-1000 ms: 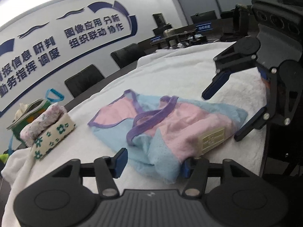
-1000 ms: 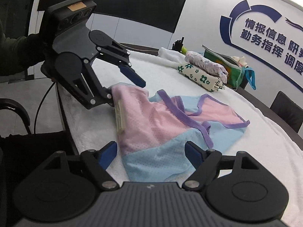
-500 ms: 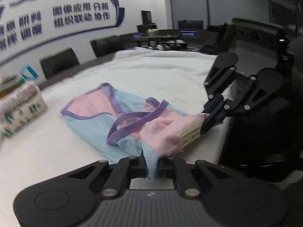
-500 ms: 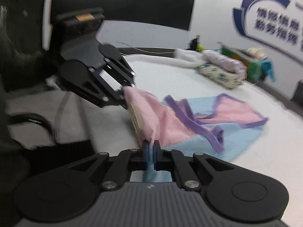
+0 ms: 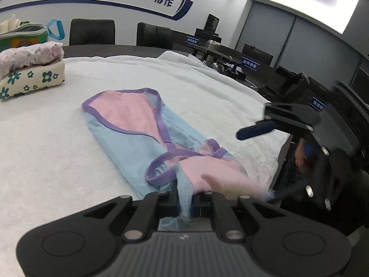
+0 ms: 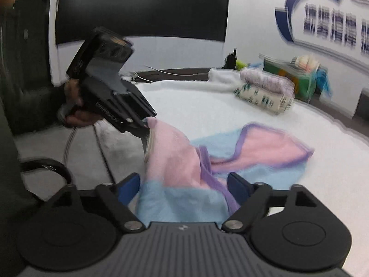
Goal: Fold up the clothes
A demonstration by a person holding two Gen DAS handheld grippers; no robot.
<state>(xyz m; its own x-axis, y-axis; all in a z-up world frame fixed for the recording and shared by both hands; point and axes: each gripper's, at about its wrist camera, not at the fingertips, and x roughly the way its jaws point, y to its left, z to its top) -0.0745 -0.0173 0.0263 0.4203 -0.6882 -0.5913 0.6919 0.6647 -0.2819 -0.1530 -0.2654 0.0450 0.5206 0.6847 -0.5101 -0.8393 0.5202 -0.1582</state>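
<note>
A pink and blue sleeveless top point(image 5: 138, 138) with purple trim lies on the white towel point(image 5: 46, 150) that covers the table. My left gripper point(image 5: 184, 205) is shut on its blue hem and holds that corner lifted. In the right wrist view the left gripper point(image 6: 147, 124) pinches a raised pink corner of the top point(image 6: 265, 143). My right gripper point(image 6: 183, 184) has its jaws opening; the blue hem lies loose between its fingers and the pads do not press on it. From the left wrist view the right gripper point(image 5: 254, 167) hangs spread at the table's edge.
Folded clothes point(image 5: 30, 69) are stacked at the far left, with a green bag point(image 5: 23, 34) behind them. Black chairs point(image 5: 92, 31) line the far side. The table's edge point(image 5: 281, 152) runs close on the right. A hand point(image 6: 76, 115) holds the left gripper.
Both grippers closed on the top's near edge. The right one has since spread apart and let go. The left one keeps its hold, has rolled, and has lifted its corner.
</note>
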